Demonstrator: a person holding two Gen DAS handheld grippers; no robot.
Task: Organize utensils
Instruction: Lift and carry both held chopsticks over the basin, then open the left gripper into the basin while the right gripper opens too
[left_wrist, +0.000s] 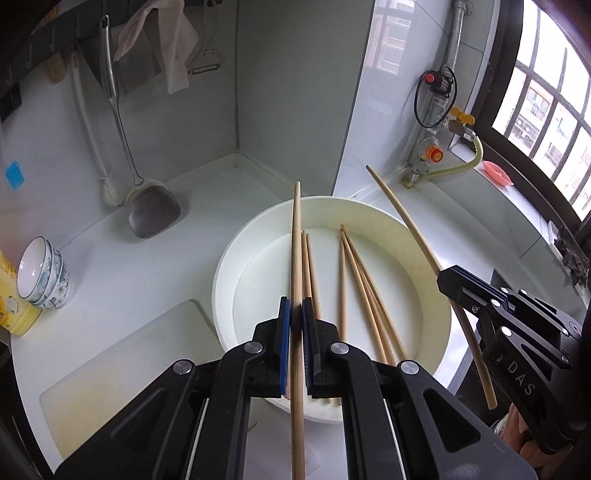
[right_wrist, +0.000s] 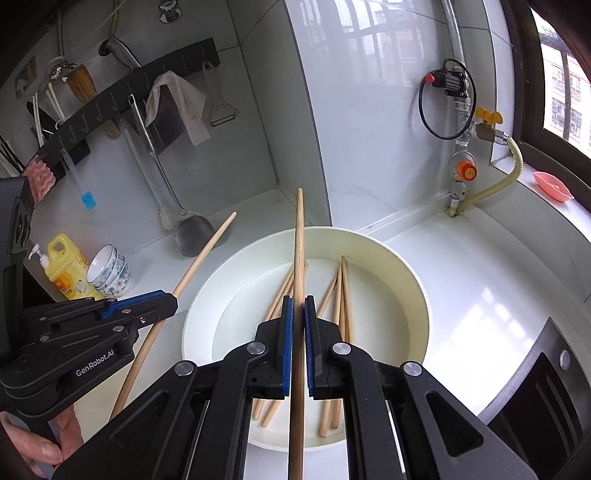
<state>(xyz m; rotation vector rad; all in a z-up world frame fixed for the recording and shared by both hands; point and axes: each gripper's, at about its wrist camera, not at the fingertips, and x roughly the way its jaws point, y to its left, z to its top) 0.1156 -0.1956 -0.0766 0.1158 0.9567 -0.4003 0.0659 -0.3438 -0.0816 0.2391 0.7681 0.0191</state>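
A round white basin (left_wrist: 236, 258) (right_wrist: 413, 288) on the white counter holds several loose wooden chopsticks (left_wrist: 364, 295) (right_wrist: 341, 291). My left gripper (left_wrist: 295, 302) is shut on one wooden chopstick (left_wrist: 296, 240), held above the basin's left half and pointing away from me. The right wrist view shows that same gripper (right_wrist: 168, 301) at the left with its chopstick (right_wrist: 207, 251). My right gripper (right_wrist: 298, 301) is shut on another wooden chopstick (right_wrist: 299, 236) over the basin. In the left wrist view it (left_wrist: 443, 282) stands at the right with its chopstick (left_wrist: 402, 218).
A steel spatula (left_wrist: 155, 214) and a brush hang from a wall rack at the left. Stacked bowls (left_wrist: 44, 277) and a yellow bottle (right_wrist: 64, 266) stand at the left edge. A white cutting board (left_wrist: 122, 369) lies near me. Gas pipe and valve (right_wrist: 465, 140) rise at the back right, a stove (right_wrist: 543, 387) at right.
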